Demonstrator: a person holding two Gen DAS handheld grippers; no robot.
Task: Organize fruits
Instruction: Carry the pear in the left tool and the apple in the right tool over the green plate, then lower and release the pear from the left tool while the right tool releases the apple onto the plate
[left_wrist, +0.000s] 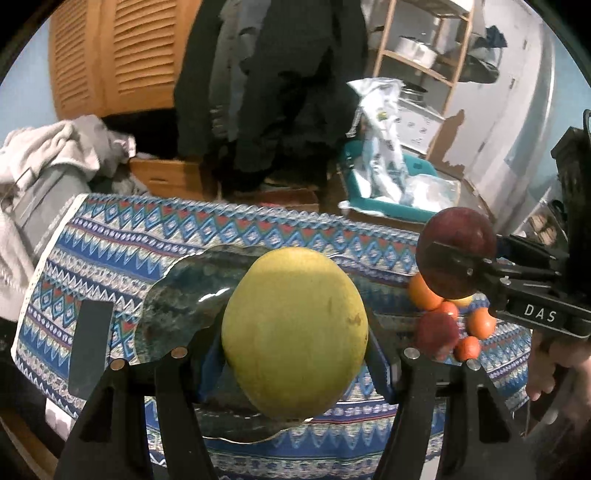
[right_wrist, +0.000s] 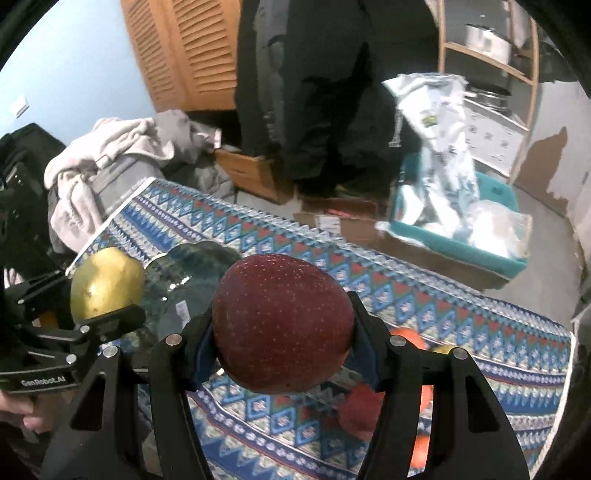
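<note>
My left gripper (left_wrist: 295, 354) is shut on a big yellow-green fruit (left_wrist: 295, 325), held just above a dark glass plate (left_wrist: 177, 295) with a wavy rim. At the right of the left wrist view, my right gripper (left_wrist: 456, 254) is shut on a dark red apple (left_wrist: 461, 229). In the right wrist view the apple (right_wrist: 280, 317) fills the space between the right gripper's (right_wrist: 282, 347) fingers. The left gripper (right_wrist: 107, 291) with the yellow-green fruit (right_wrist: 105, 280) is at the left, beside the plate (right_wrist: 199, 258). Several oranges (left_wrist: 424, 291) and a red fruit (left_wrist: 437, 330) lie on the cloth under the apple.
A blue patterned cloth (left_wrist: 147, 240) covers the table. Beyond its far edge stand a teal bin (left_wrist: 388, 206) with plastic bags, cardboard boxes, dark hanging clothes (left_wrist: 280, 92) and a wooden shelf (left_wrist: 424, 55). A heap of pale laundry (left_wrist: 55, 155) lies at the far left.
</note>
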